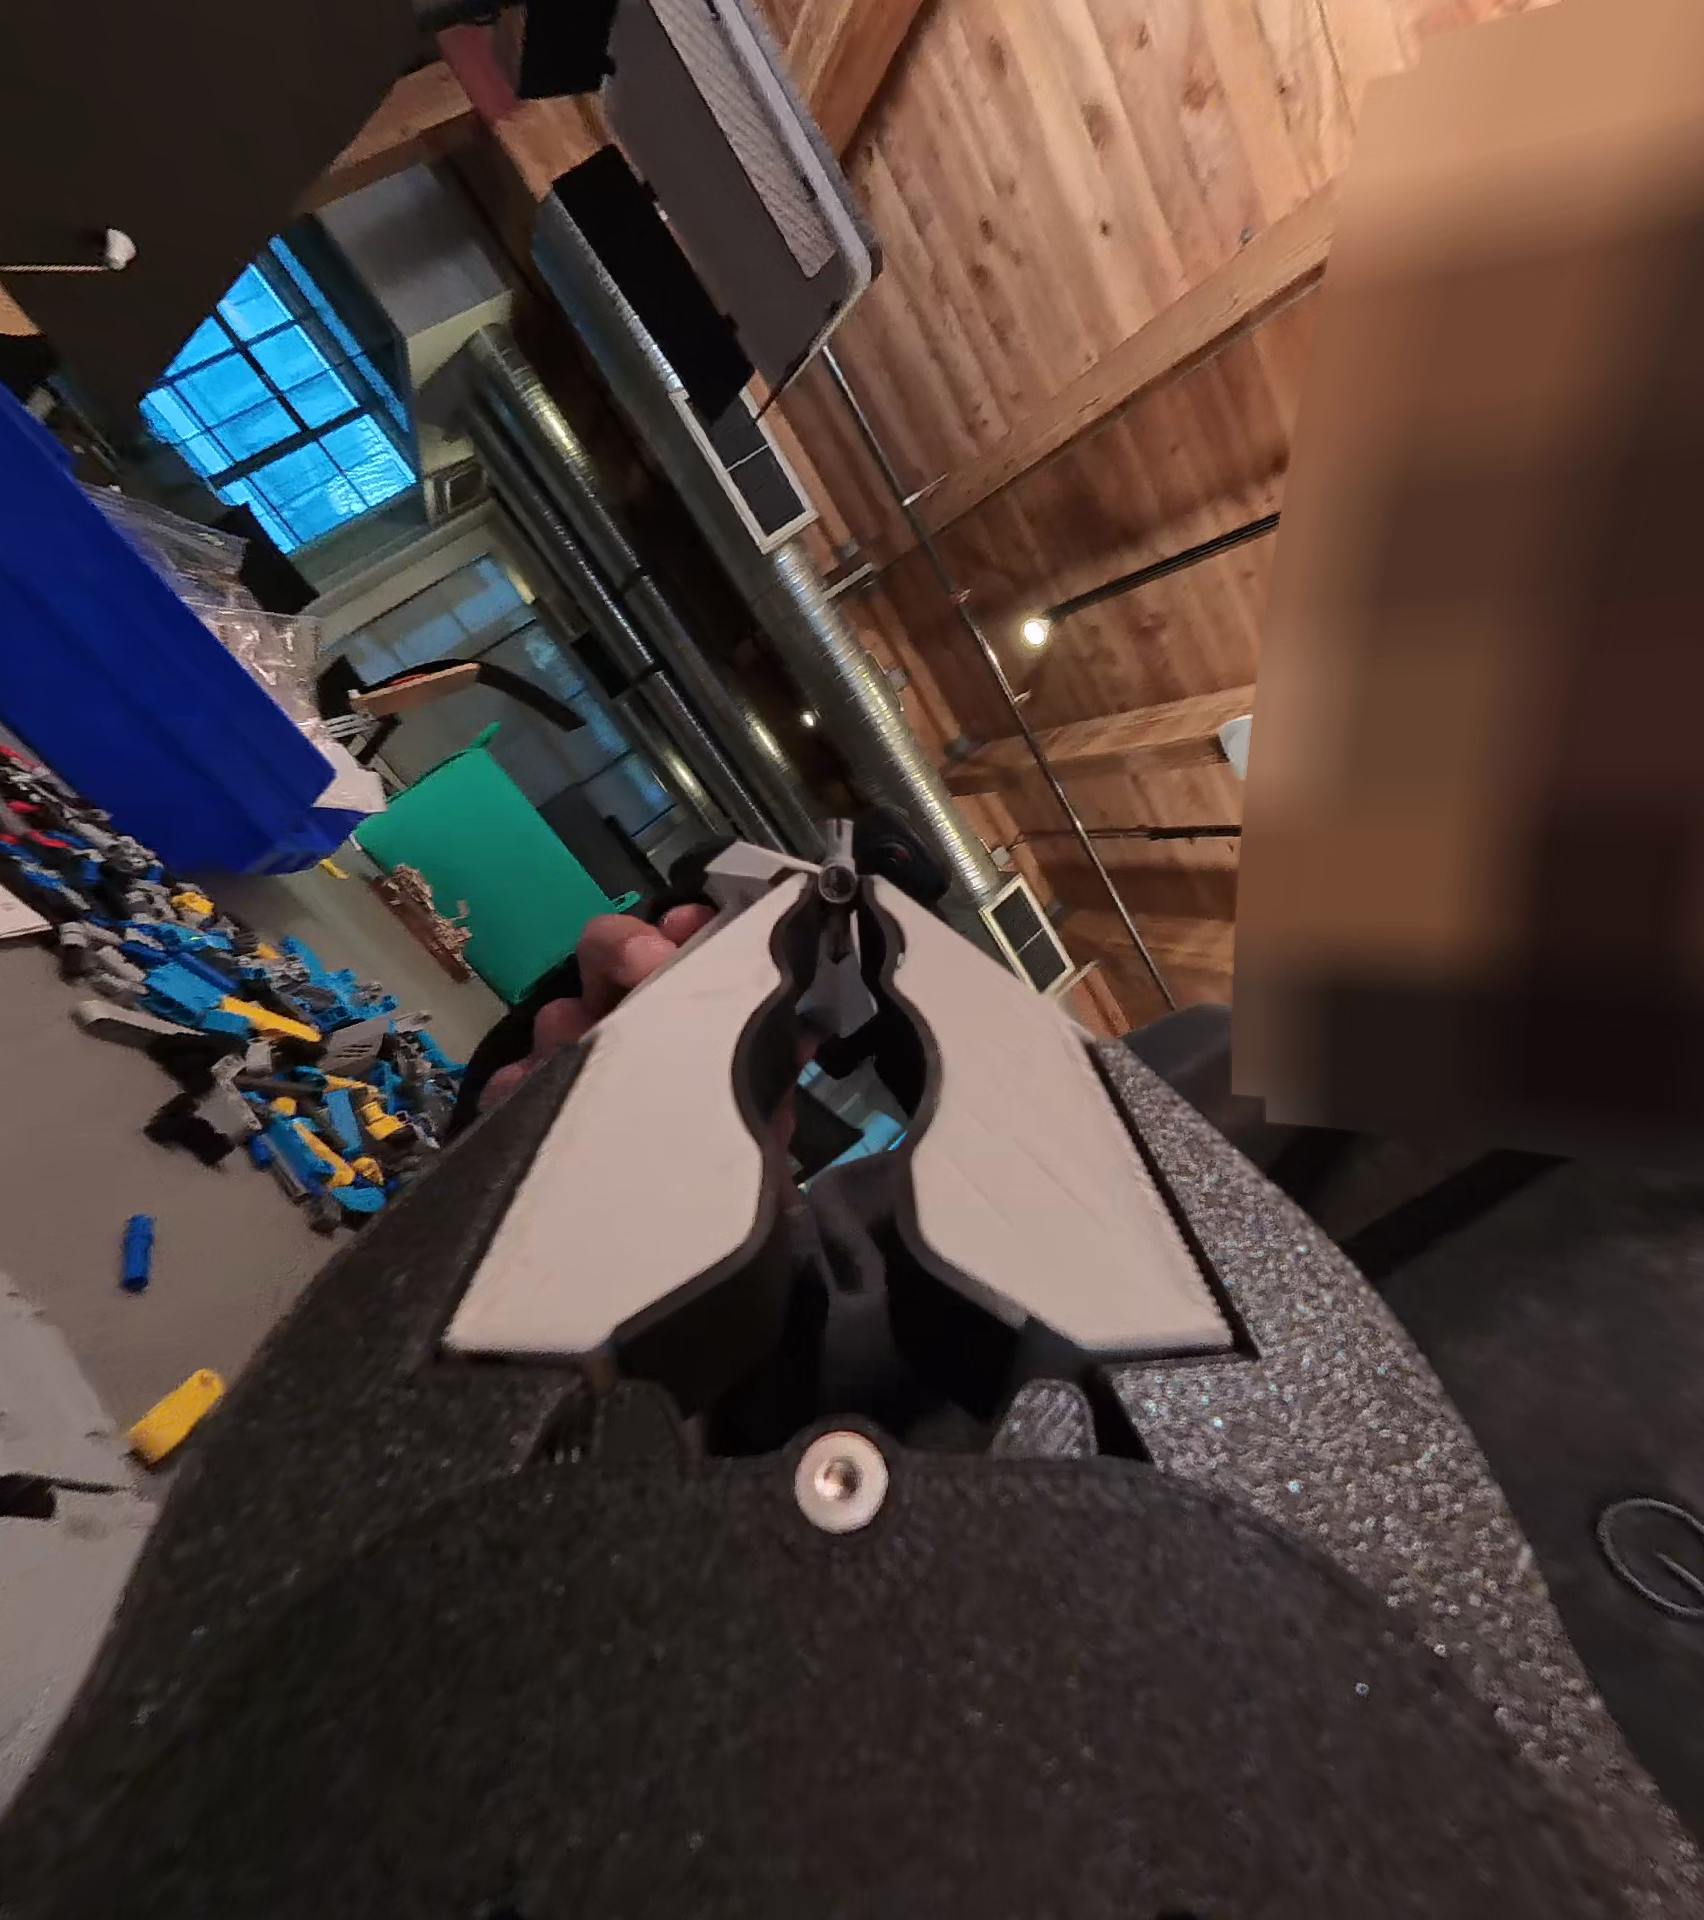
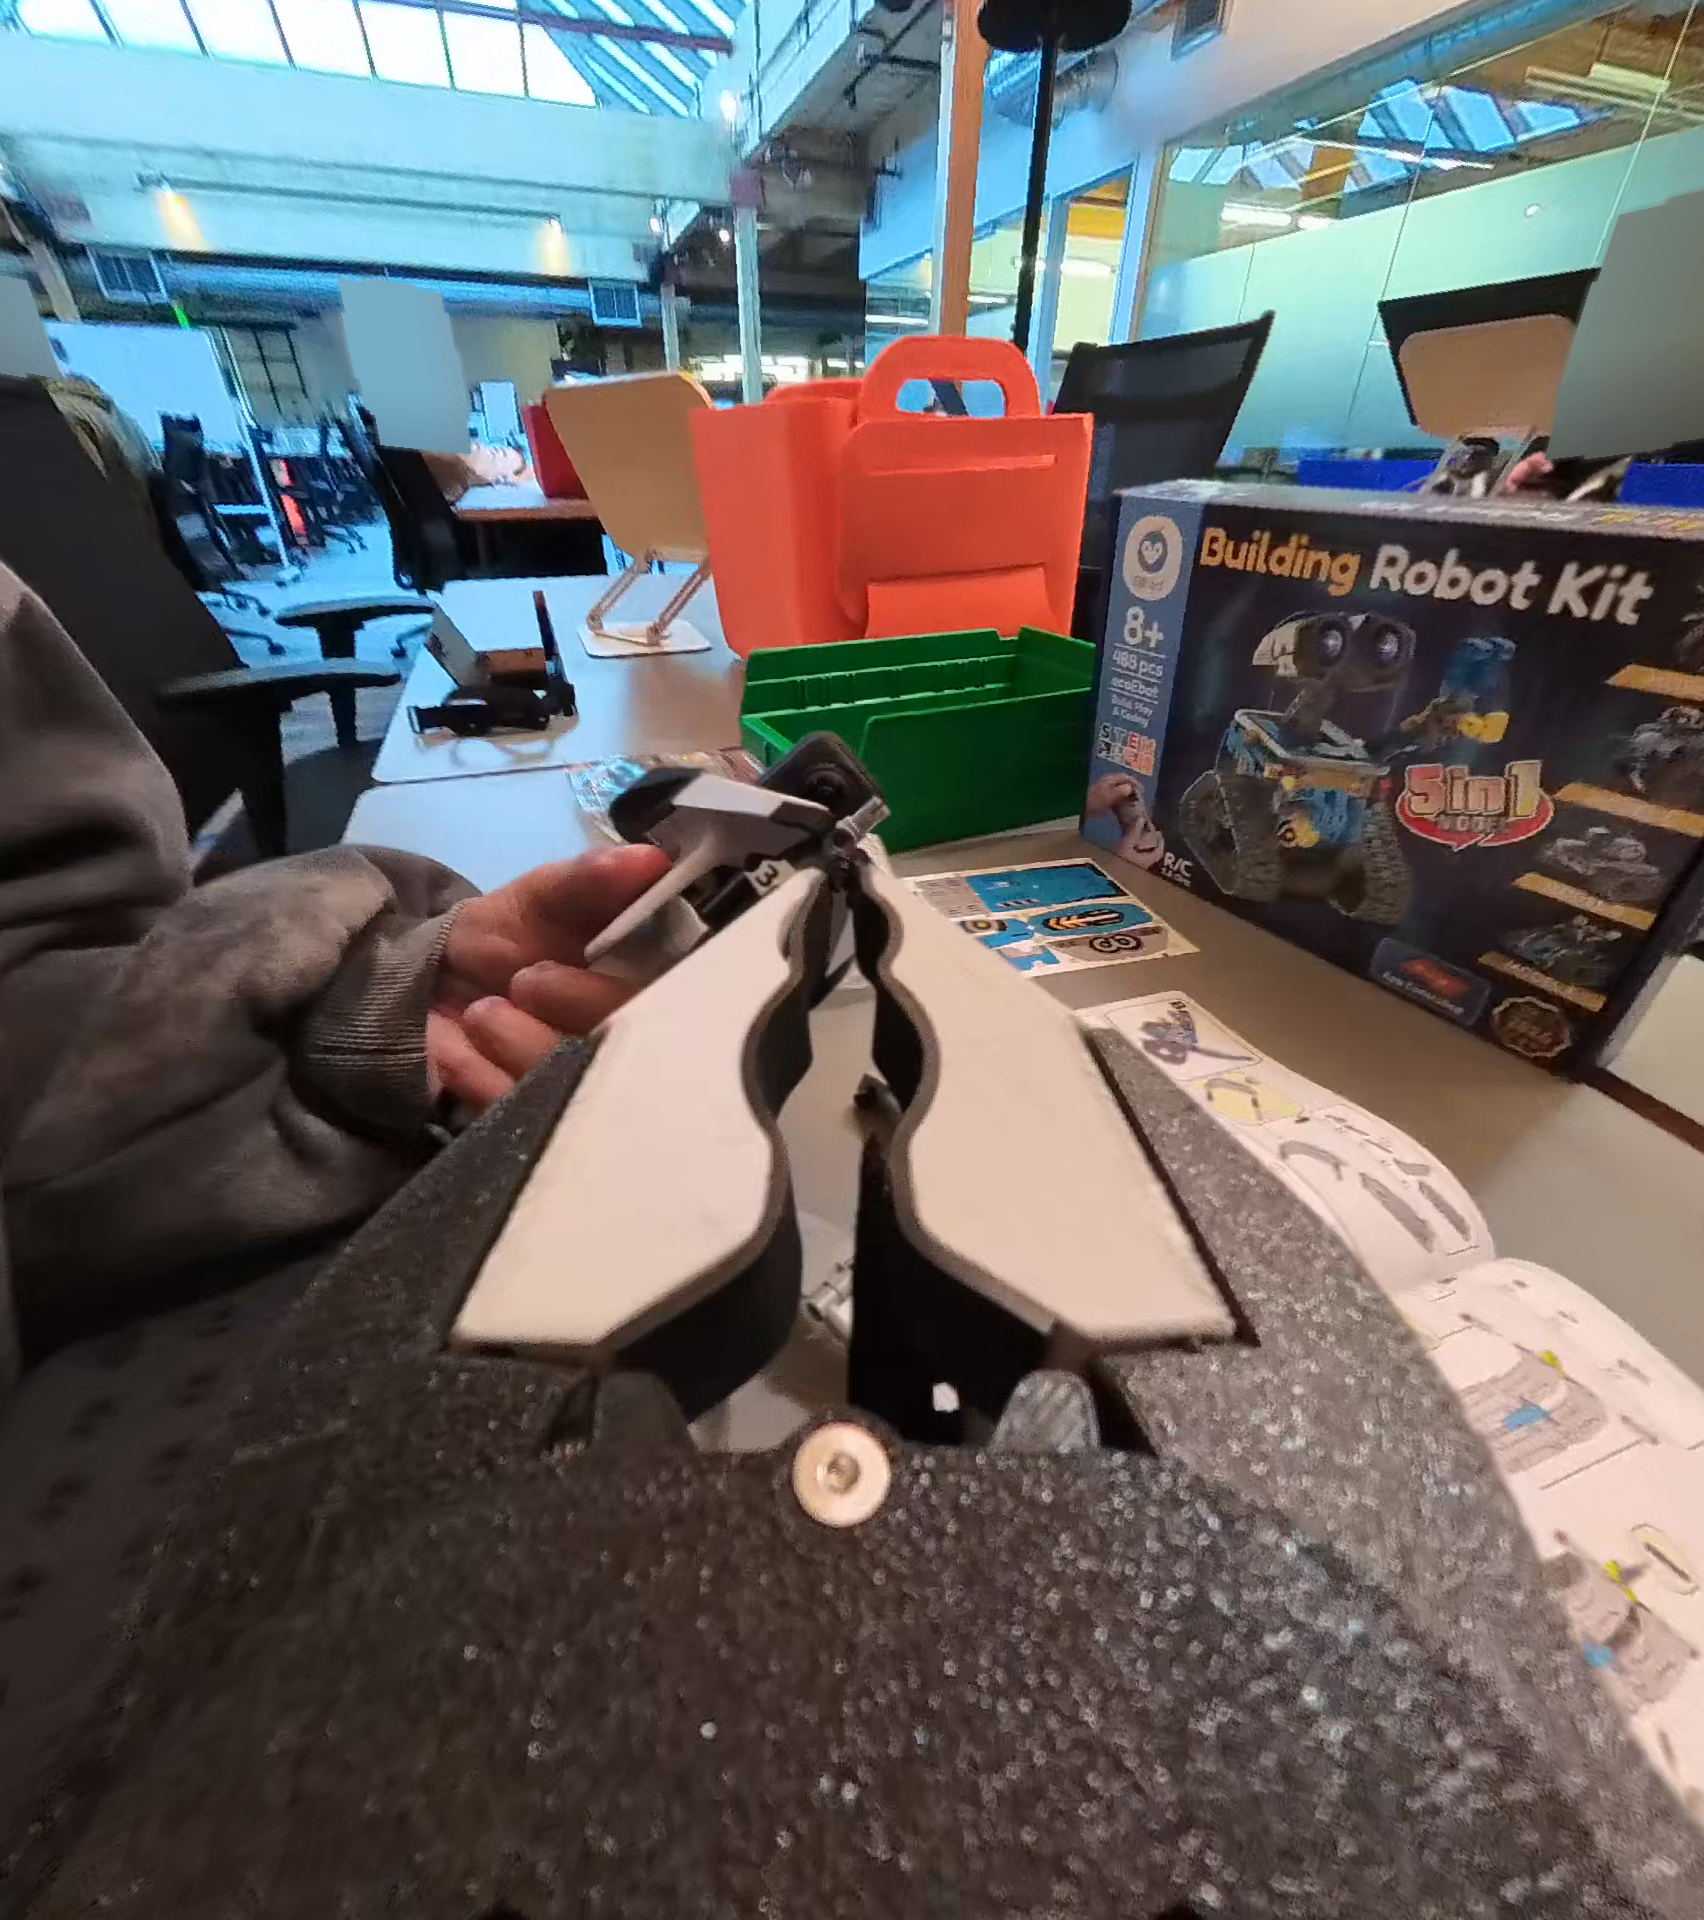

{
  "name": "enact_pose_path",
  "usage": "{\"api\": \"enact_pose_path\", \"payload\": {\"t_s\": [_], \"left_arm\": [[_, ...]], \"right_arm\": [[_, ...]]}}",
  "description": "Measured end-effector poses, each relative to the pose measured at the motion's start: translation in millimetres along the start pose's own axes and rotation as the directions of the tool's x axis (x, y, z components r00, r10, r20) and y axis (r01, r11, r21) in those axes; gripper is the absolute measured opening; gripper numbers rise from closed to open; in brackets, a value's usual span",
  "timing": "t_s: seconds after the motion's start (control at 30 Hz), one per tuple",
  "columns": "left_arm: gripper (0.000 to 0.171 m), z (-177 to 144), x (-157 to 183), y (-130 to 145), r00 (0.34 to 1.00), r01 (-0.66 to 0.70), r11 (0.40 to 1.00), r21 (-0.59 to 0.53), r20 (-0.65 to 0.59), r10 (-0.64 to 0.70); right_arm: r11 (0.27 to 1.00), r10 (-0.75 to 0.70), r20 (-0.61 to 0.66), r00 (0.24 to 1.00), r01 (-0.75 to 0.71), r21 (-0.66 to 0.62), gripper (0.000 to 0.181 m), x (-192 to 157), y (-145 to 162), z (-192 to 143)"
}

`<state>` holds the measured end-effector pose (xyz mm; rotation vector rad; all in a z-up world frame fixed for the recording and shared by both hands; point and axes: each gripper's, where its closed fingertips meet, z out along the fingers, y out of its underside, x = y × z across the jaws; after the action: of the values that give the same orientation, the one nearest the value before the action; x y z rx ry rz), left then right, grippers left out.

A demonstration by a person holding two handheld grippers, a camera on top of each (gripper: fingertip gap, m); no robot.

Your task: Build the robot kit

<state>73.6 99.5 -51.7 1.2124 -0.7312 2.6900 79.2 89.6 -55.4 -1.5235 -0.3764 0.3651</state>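
**Small grey part pinched between 2 hand-held grippers**

Small grey pin-like part [image 1: 835,883] raised above the surface [image 1: 17,1101], clamped at the tips of the left hand-held gripper [image 1: 835,891]. Met tip to tip by the right hand-held gripper [image 2: 843,854], closed on the same part [image 2: 853,826]. Beyond: brick pile [image 1: 235,997], blue bin [image 1: 69,623], green bin [image 2: 915,707], orange bag [image 2: 889,520], kit box [image 2: 1430,748], open booklet [image 2: 1450,1351].

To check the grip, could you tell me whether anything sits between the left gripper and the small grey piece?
Nothing visible: the left gripper is closed directly on the small grey piece, with the right gripper meeting it.
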Motion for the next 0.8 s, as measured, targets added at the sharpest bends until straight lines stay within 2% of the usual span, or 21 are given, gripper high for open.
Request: {"api": "enact_pose_path", "payload": {"t_s": [0.17, 0.37, 0.57, 0.67, 0.8], "left_arm": [[0.005, 1.1, -0.3, 2.4, 0.997, 0.067, 0.998, 0.000, -0.035, -0.067], [0.005, -0.6, -7.9, 3.2, 0.995, 0.102, 0.995, 0.010, -0.014, -0.102], [0.005, -2.2, -12.9, 4.0, 0.995, 0.100, 0.995, 0.004, 0.021, -0.100], [0.005, -2.3, -15.6, 4.9, 0.996, 0.074, 0.997, -0.002, 0.053, -0.074], [0.005, 1.8, -18.1, 4.1, 0.985, 0.171, 0.983, 0.064, -0.005, -0.171]], "right_arm": [[0.997, -0.065, -0.013, 0.998, 0.064, -0.046, 0.002, -0.4, 1.3, 9.2], [0.981, -0.157, -0.034, 0.987, 0.152, -0.119, 0.002, 1.4, 9.3, 10.2], [0.981, -0.144, -0.048, 0.988, 0.137, -0.137, 0.002, 4.0, 14.2, 10.8], [0.967, -0.196, -0.073, 0.978, 0.180, -0.182, 0.002, 5.1, 16.4, 10.3], [0.940, -0.319, -0.154, 0.935, 0.291, -0.179, 0.003, 9.4, 16.8, 10.2]]}}
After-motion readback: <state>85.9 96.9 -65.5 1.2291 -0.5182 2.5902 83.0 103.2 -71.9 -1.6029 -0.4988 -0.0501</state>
